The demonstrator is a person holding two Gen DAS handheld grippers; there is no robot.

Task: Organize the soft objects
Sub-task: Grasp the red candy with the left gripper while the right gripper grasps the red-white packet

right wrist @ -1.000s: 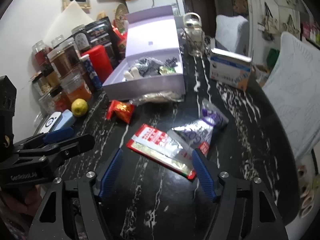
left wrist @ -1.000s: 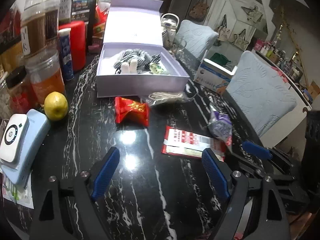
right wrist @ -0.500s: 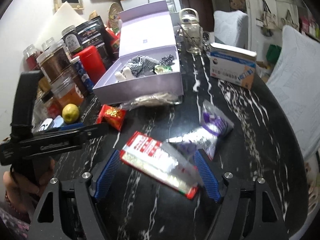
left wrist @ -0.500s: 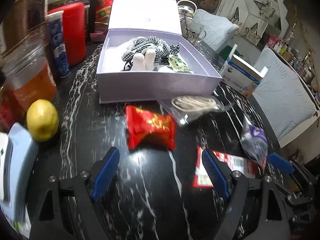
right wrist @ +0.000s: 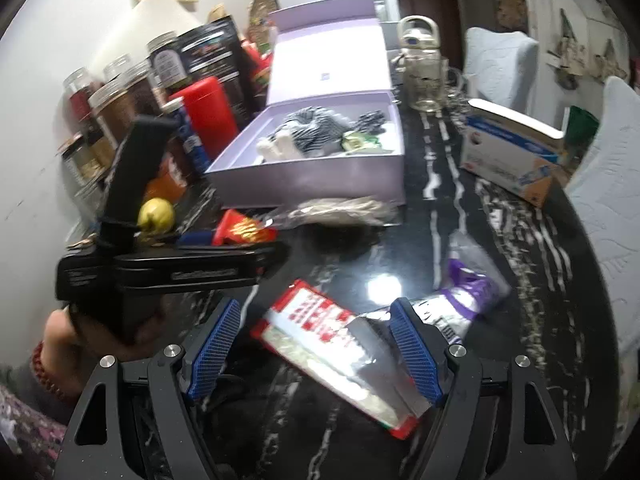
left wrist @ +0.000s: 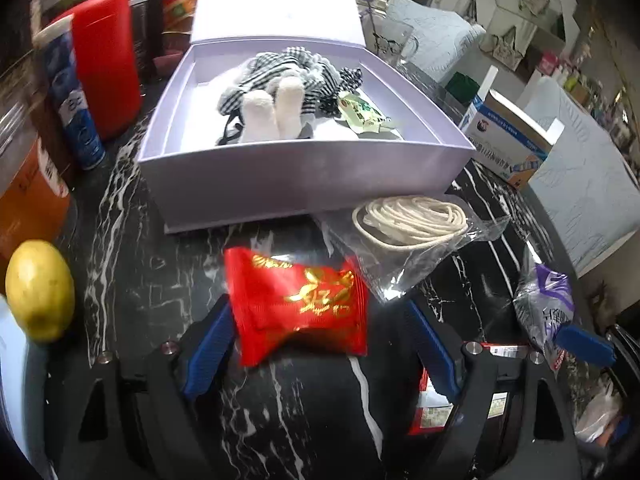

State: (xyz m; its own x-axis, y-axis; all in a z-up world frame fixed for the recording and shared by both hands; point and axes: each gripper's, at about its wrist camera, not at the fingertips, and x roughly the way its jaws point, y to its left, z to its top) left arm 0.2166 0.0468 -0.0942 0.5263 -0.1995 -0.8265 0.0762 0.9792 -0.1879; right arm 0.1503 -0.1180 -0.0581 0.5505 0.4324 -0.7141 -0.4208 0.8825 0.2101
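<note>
At nine o'clock of our left gripper (left wrist: 320,344) a yellow lemon (left wrist: 39,290) sits on the black marble counter (left wrist: 304,412). The gripper's blue pads stand wide apart, the red foil snack packet (left wrist: 298,304) lying between them, ungrasped. At twelve o'clock is the open lavender cardboard box (left wrist: 304,176) holding a checked plush toy (left wrist: 276,80). Our right gripper (right wrist: 316,350) is also spread open, straddling a flat red-and-white sachet (right wrist: 332,354), with a crumpled purple plastic bag (right wrist: 468,292) at two o'clock.
</note>
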